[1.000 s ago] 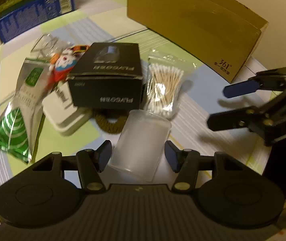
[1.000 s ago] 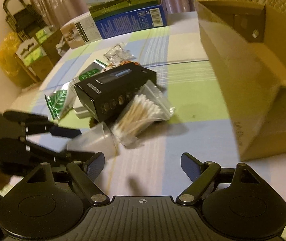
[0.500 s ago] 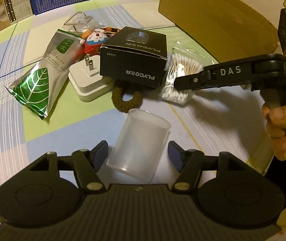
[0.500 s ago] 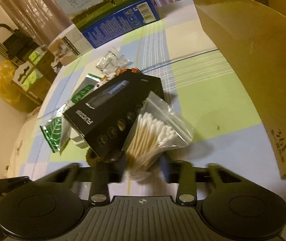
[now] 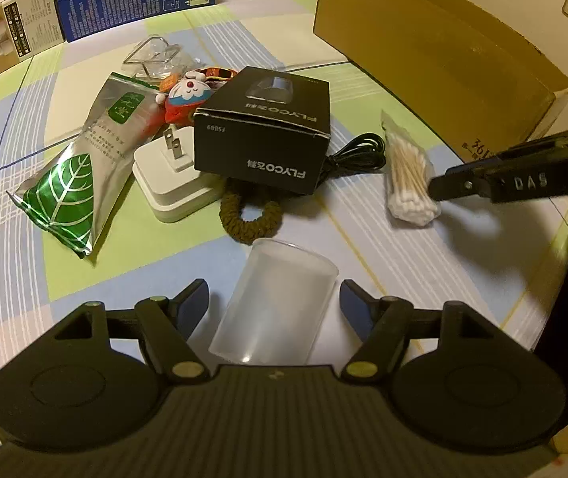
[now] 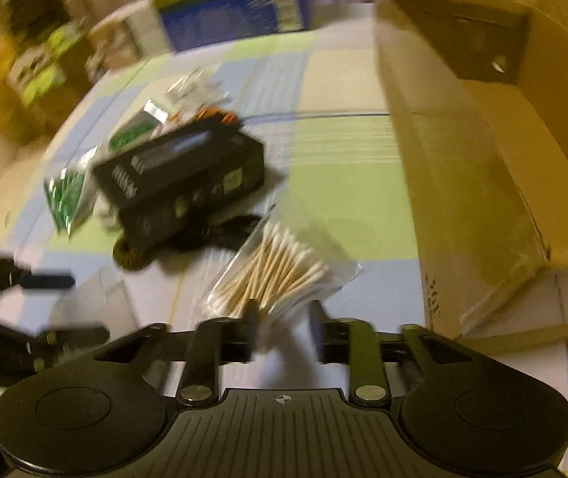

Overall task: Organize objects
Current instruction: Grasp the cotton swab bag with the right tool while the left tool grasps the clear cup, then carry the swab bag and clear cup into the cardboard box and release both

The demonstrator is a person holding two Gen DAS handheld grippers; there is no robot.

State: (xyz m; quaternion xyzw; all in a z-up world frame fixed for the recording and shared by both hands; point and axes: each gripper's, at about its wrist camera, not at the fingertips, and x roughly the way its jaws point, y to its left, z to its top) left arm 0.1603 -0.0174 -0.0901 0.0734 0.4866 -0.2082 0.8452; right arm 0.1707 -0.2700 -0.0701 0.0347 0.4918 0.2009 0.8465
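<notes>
Left tool [image 5: 274, 302] open — cup [image 5: 274, 302] between, untouched

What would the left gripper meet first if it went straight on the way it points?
Probably the translucent plastic cup lying on its side between the left gripper and the brown hair tie beyond; depth is uncertain.

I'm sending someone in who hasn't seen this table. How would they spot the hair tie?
Start at the black rectangular carton in the middle of the checked tablecloth. Against its near edge lies a brown fuzzy ring-shaped hair tie, beside the white plug adapter. It is the only soft ring there.
</notes>
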